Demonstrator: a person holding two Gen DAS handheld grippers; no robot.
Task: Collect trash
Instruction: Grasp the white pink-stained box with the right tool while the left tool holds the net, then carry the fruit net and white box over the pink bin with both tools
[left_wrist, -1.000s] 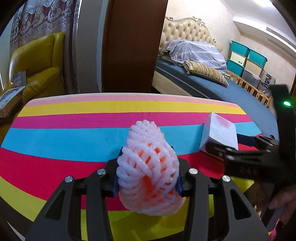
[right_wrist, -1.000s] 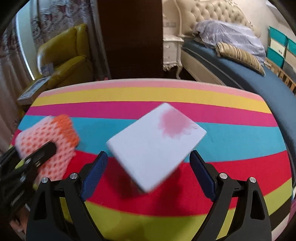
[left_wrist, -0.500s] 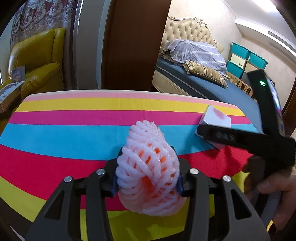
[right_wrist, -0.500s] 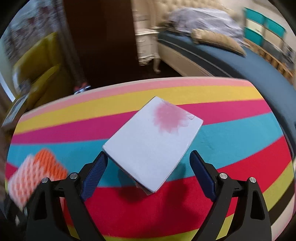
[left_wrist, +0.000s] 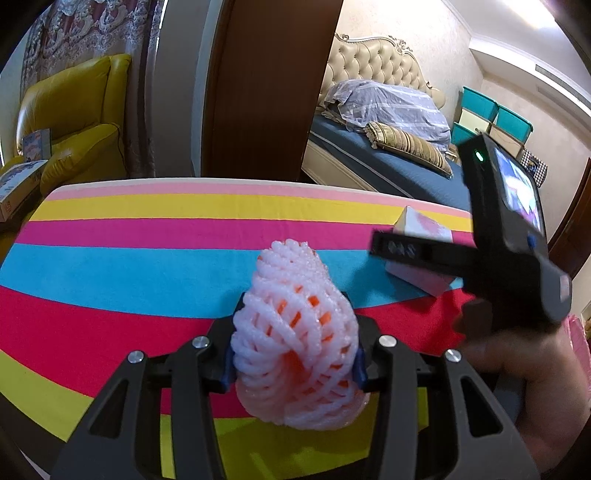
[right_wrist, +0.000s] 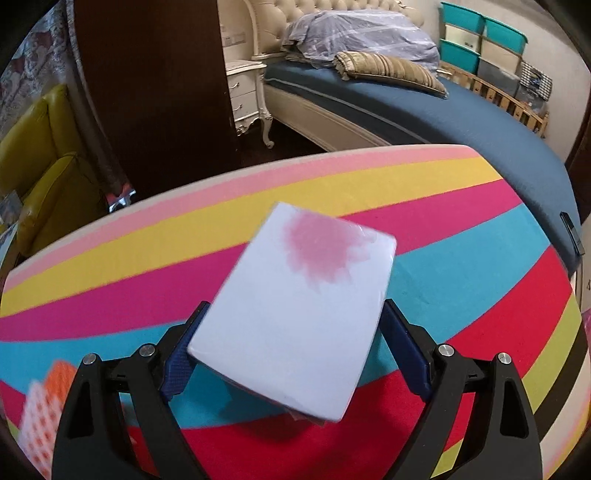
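Progress on the trash collection stands at roughly the halfway point for the two items in sight.

Item one: the foam fruit net (left_wrist: 295, 339), white with orange showing through the mesh. The left claw (left_wrist: 293, 363) is pinching it on both sides, pads pressed into the foam, and the net sits raised over the red and yellow stripes of the tabletop (left_wrist: 110, 229). This piece counts as picked up but not disposed of.

Item two: the white packet (right_wrist: 299, 317) with a pink blotch on its upper face. It lies on the striped tabletop across the blue and red bands, one end lifted toward the viewer. The right claw (right_wrist: 295, 354) straddles its near end and its jaws are closing; the left blue pad sits at the packet's edge, the right pad appears a shade off it. I judge the grip not yet made.

No bin, bag or other receptacle is visible in either view, so where the items go cannot be stated.

Outstanding: secure the packet, lift it, carry both items to a receptacle. Whether further trash lies elsewhere cannot be told from here.
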